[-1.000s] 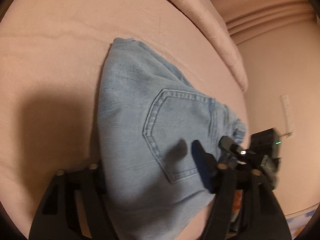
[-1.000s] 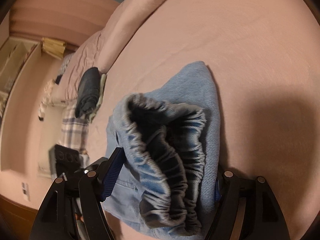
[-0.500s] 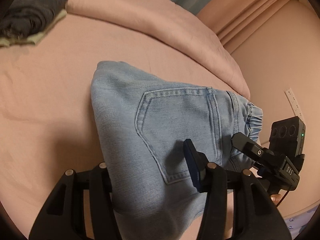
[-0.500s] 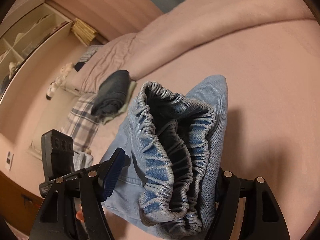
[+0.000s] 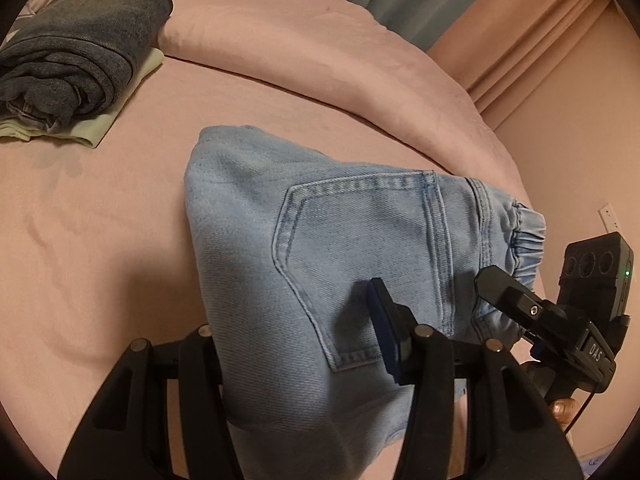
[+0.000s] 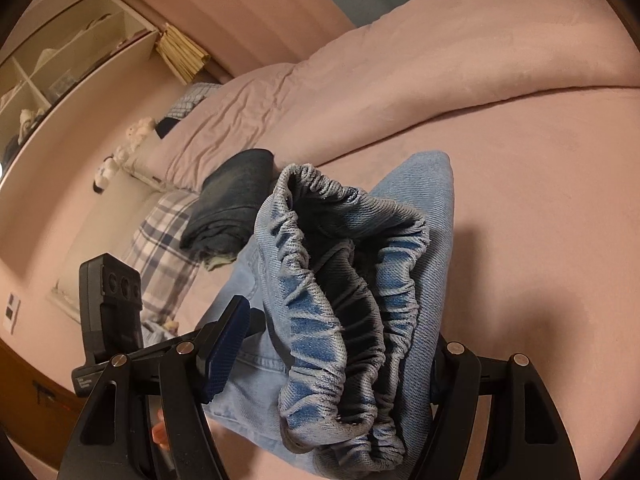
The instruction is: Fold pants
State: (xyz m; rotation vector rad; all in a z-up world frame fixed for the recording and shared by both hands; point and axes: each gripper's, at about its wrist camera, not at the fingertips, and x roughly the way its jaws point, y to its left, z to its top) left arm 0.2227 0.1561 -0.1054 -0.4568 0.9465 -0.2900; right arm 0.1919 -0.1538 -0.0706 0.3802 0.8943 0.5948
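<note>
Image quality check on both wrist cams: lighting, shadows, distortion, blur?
Left wrist: warm dim light, strong fisheye bend with a dark vignette, sharp stitching on the jeans, soft shadow on the bed beside them. Right wrist: same cast, waistband crisp, shelf soft, broad shadow at right.

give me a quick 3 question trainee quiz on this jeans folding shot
1. True or false: the light jeans lie flat and spread out on the bed.
2. Which part of the jeans faces the right wrist camera? A hem, B waistband, C zipper.
3. What sits on the bed beside the folded duvet in the left wrist view?

Key: 1 false, they are folded and held between both grippers, left and right. 2 B. 3 a dark folded garment on a pale cloth.
</note>
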